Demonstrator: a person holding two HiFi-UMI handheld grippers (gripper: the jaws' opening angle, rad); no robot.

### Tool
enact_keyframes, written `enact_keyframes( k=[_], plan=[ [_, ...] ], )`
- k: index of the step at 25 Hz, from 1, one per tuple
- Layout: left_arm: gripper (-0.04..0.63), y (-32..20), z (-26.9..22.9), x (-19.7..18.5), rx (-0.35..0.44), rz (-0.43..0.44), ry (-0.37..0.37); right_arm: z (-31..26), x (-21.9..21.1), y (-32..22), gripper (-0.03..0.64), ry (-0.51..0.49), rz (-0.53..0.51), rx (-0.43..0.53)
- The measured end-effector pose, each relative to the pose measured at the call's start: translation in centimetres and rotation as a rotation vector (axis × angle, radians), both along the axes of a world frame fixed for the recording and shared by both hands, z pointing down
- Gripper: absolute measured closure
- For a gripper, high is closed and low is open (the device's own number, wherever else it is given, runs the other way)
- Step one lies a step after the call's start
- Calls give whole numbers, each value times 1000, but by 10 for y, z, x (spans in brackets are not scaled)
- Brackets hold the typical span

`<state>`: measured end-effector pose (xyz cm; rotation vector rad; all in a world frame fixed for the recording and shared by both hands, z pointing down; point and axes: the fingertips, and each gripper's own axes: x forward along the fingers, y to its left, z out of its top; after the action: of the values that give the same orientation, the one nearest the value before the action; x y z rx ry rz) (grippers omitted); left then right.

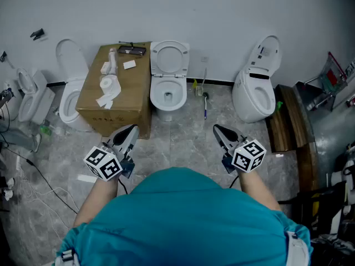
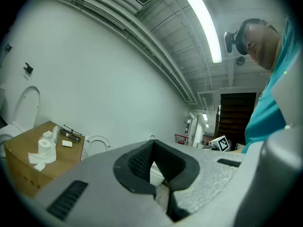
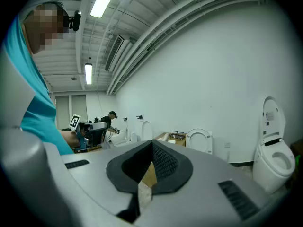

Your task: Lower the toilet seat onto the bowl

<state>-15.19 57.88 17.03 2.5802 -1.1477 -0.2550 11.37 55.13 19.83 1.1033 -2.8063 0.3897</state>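
The white toilet [image 1: 168, 96] stands against the far wall, its seat [image 1: 170, 58] raised upright against the cistern. Both grippers hang well short of it, near my body. My left gripper [image 1: 131, 129] is shut and holds nothing; it points toward the cardboard box. My right gripper [image 1: 217, 129] is also shut and holds nothing, and sits to the right of the bowl. In the left gripper view the shut left gripper [image 2: 153, 148] points past the raised seat [image 2: 98, 144]. From the right gripper view, the right gripper [image 3: 152, 145] is shut, with the raised seat [image 3: 199, 140] far behind it.
A cardboard box [image 1: 116, 90] with tissue rolls stands just left of the toilet. Another toilet [image 1: 69, 93] is further left and a third [image 1: 255, 87] to the right. A toilet brush [image 1: 204, 96] leans beside the bowl. Cables [image 1: 33, 176] lie on the tiled floor at left.
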Motion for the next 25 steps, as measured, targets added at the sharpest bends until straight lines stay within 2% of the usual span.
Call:
enact_keyframes(
  k=[10, 16, 20, 25],
  plan=[
    [592, -6, 0, 11, 0, 8, -2, 4, 10, -5, 618, -7, 5, 2],
    [592, -10, -4, 33, 4, 8, -9, 1, 28, -8, 618, -34, 1, -16],
    [592, -15, -8, 59, 13, 7, -1, -4, 53, -7, 617, -36, -12, -10],
    [592, -20, -5, 113, 13, 21, 22, -5, 104, -3, 617, -8, -14, -1]
  ],
)
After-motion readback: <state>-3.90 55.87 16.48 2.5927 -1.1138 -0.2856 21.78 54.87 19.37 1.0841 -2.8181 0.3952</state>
